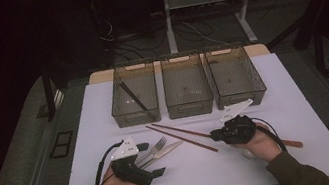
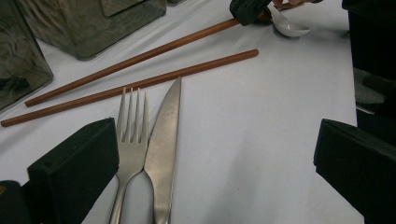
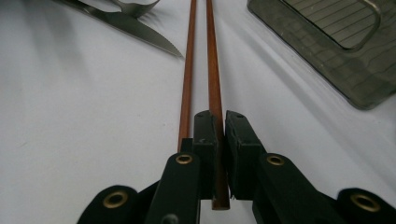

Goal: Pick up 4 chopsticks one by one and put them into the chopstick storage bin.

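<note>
Right gripper [image 3: 219, 128] jaws clenched on one long, slender reddish-brown wooden chopstick [image 3: 214, 79]: round, smooth, matte, lying flat on the white table [image 3: 70, 140] in front of the three smoked-plastic bins [image 1: 187, 91]. Second matching chopstick [image 3: 187, 70] lies just beside it, free. Left gripper [image 2: 215, 158] jaws released, spread wide over the steel fork [image 2: 132, 135] and steel knife [image 2: 163, 140].

Three bins [image 1: 187, 91] – two chopsticks [image 2: 140, 86], fork [image 2: 132, 135], knife [image 2: 163, 140], spoon [image 2: 290, 27].

no readable text, labels or numbers
</note>
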The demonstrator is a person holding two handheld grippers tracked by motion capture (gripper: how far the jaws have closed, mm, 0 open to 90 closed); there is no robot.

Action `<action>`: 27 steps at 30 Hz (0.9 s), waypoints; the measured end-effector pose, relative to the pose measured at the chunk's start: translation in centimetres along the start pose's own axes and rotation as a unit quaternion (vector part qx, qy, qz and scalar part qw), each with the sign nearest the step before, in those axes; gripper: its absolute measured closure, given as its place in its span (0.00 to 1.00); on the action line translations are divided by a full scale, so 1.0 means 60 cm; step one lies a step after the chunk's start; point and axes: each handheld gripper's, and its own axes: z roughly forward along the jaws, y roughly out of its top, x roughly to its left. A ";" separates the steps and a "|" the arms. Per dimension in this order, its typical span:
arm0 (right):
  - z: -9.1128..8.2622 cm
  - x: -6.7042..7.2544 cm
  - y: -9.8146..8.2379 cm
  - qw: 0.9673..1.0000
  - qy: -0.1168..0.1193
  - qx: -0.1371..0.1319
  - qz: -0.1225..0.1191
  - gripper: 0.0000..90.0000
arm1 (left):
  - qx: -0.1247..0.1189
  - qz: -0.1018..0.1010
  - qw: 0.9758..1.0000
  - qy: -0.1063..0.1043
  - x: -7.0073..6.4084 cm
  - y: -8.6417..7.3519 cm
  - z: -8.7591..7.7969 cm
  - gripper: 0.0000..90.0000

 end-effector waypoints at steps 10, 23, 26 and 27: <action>-0.022 -0.005 0.004 1.000 0.010 -0.025 0.001 0.93 | 0.001 0.000 1.000 0.000 0.000 0.000 0.000 0.00; -0.050 -0.007 0.009 0.997 0.024 -0.067 0.003 0.93 | 0.000 0.000 1.000 0.001 0.000 0.000 0.000 0.00; -0.055 -0.008 0.010 0.997 0.024 -0.072 0.003 0.93 | 0.001 0.001 1.000 0.000 0.000 0.000 0.000 0.00; -0.057 -0.008 0.010 0.997 0.025 -0.077 0.003 0.93 | 0.001 0.001 1.000 0.000 0.001 0.000 0.000 0.00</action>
